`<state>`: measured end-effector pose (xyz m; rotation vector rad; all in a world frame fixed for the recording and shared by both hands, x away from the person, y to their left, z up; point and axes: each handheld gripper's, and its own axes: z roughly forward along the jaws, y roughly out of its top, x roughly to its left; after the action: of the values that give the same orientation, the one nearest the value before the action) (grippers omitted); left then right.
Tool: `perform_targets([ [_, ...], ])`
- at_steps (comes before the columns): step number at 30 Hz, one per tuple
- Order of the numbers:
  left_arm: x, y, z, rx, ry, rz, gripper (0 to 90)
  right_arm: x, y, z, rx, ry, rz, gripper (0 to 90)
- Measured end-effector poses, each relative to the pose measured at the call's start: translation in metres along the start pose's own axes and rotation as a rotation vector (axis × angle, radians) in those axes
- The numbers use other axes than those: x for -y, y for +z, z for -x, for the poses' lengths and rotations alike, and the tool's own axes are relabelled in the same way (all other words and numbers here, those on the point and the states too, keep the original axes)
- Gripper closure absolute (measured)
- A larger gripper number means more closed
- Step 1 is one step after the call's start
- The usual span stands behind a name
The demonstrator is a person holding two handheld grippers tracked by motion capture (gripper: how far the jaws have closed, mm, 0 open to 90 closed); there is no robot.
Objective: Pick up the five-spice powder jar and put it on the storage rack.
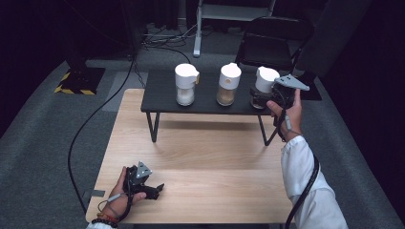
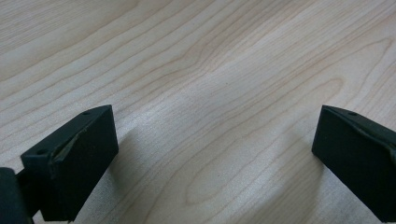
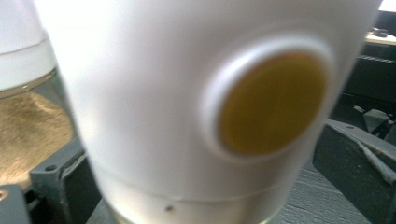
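Standing on the dark shelf (image 1: 167, 102), three white-capped jars; rightmost jar (image 1: 264, 86) sits between right gripper (image 1: 279, 90) jaws, spread wide, apparently not gripping. Left gripper (image 1: 155, 188) idle, jaws wide on the wooden table (image 1: 215, 157); lifting likely remains.

1. No words, brand names or numbers can be read in any of the three views.
2. The jars (image 1: 230, 84) on the dark shelf (image 1: 162, 98) carry no legible label (the right gripper view shows a plain amber disc (image 3: 272, 103) on the white lid (image 3: 154, 93), with no lettering on it).
3. The one sign-like marking is a band of yellow and black hazard stripes (image 1: 71, 88) along the edge of a dark base on the floor, seen in the high view; it bears no text.
4. The wooden table (image 2: 196, 70) shows grain alone, no print or sticker.
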<state>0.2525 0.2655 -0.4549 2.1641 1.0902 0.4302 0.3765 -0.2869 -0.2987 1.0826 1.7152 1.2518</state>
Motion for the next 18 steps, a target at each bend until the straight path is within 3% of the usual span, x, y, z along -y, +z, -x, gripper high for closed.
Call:
perform_targets([
  [8,0.0,0.0,0.0,0.0,0.0,0.0,0.1,0.006,-0.004,-0.006,0.021,-0.049,0.026,1.1],
  [18,0.0,0.0,0.0,0.0,0.0,0.0,0.1,0.013,-0.014,-0.003,0.02,-0.065,0.062,1.1],
])
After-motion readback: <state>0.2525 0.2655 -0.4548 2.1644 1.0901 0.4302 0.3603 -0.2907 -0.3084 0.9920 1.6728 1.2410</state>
